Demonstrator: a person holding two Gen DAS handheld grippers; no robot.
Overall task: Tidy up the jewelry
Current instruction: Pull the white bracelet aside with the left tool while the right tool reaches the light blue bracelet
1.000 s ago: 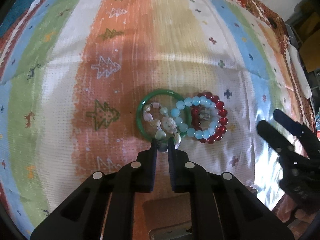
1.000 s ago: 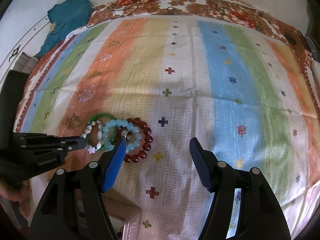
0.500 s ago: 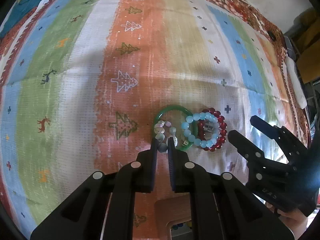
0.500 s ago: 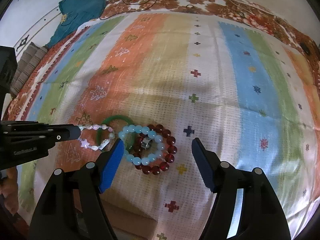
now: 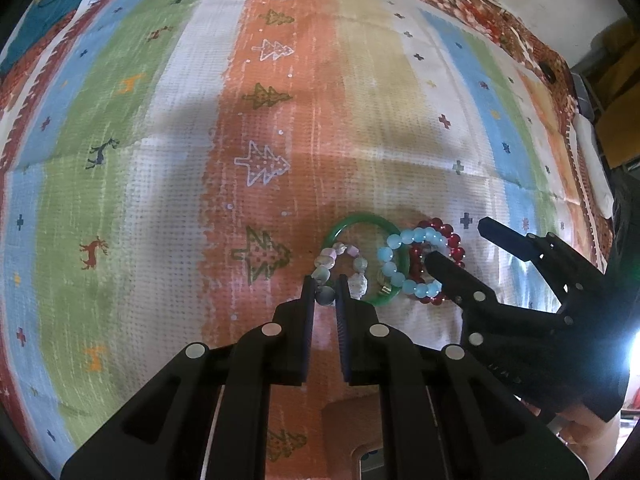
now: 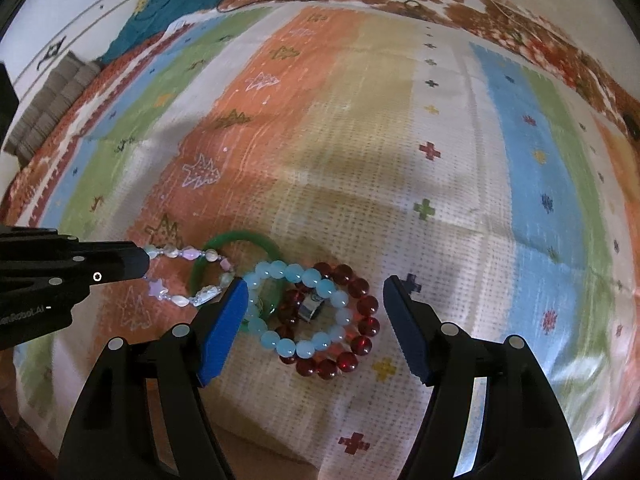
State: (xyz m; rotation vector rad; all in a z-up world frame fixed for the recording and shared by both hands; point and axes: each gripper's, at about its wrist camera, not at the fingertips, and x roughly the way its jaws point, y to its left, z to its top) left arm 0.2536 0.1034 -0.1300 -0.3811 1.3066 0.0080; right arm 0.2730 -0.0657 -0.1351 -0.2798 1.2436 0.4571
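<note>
A pale bracelet of irregular shell and pastel star-shaped beads [image 5: 345, 266] is pinched by one grey bead between the nearly closed jaws of the left gripper [image 5: 325, 294]; the rest of the strand is seen stretched fwd of the jaws, draped across a smooth solid green bangle [image 5: 362, 220]. In the right wrist view the same strand [image 6: 188, 276] is drawn taut from the left gripper [image 6: 138, 266] to the bangle [image 6: 240, 238].

A bracelet of round translucent light-blue beads [image 6: 300, 308] is laid over a bracelet of glossy dark-red round beads [image 6: 352, 336], overlapping the bangle's rim; a small metallic charm [image 6: 310, 308] sits inside them. Both lie between and just fwd of the widely spread jaws of the right gripper [image 6: 322, 308], blue pads showing; no contact w/ the beads can be told.

All rests on a striped woven cloth w/ tree, deer and cross motifs [image 6: 400, 140].

Writing: pale lettering is seen on the left gripper's side, approx. "...Robot.AI", partly cut off.
</note>
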